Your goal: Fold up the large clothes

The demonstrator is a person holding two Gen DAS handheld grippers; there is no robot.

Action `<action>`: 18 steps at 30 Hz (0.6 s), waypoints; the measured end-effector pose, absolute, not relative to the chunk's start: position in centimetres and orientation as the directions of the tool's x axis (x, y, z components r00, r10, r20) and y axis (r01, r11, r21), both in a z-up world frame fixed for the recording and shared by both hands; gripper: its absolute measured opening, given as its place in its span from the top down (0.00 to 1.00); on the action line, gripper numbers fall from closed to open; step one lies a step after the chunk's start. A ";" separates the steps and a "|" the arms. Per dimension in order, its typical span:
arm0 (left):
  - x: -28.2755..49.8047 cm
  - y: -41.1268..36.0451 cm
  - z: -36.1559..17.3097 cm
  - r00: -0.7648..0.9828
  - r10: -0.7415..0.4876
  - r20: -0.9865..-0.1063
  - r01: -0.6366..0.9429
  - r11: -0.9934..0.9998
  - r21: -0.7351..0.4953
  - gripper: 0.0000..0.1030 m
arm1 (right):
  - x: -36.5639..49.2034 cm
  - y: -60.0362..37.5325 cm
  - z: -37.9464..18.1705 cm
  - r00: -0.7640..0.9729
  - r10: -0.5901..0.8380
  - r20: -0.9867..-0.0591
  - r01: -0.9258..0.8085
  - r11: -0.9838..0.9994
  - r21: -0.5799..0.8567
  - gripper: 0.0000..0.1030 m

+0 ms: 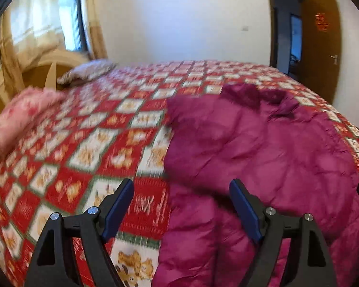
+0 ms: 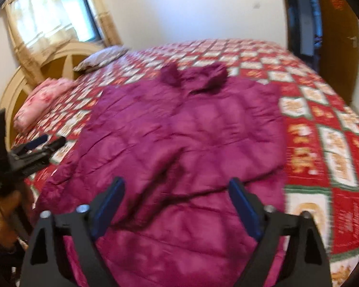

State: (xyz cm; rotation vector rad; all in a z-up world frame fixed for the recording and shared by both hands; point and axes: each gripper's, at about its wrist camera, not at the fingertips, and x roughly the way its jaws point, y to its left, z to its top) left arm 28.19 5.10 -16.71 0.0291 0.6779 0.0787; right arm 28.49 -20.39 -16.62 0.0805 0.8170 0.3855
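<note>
Left wrist view blurred, left gripper (image 1: 181,206) jaws spread with nothing between them, magenta quilted jacket (image 1: 263,157) ahead and to its right on the red patchwork bedspread (image 1: 88,148), hem cut off below, right gripper (image 2: 177,205) likewise gaping above the jacket, empty.

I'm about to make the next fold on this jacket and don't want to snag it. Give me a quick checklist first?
1. Left hand-held gripper open, nothing between the fingers: ok.
2. Right hand-held gripper open, empty: ok.
3. Jacket lying on the bed: ok.
4. Sleeves tucked in: cannot tell, blurred.
5. Collar at the far end: ok.
6. Pillows apart from the jacket: ok.
</note>
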 end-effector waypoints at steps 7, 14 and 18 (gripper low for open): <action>29.2 7.1 -20.6 0.714 0.115 -0.691 -0.104 0.993 0.058 0.20 | 29.7 -18.1 -17.6 0.573 0.381 -0.726 -0.335 0.917 0.216 0.86; 29.5 8.4 -21.3 0.655 0.055 -0.753 -0.091 0.996 -0.006 0.20 | 30.8 -21.4 -17.0 0.635 0.276 -0.722 -0.216 0.960 0.177 0.85; 29.9 8.3 -17.4 0.671 0.010 -0.741 -0.059 0.997 -0.040 0.20 | 31.0 -21.8 -17.1 0.644 0.219 -0.734 -0.210 0.972 0.105 0.48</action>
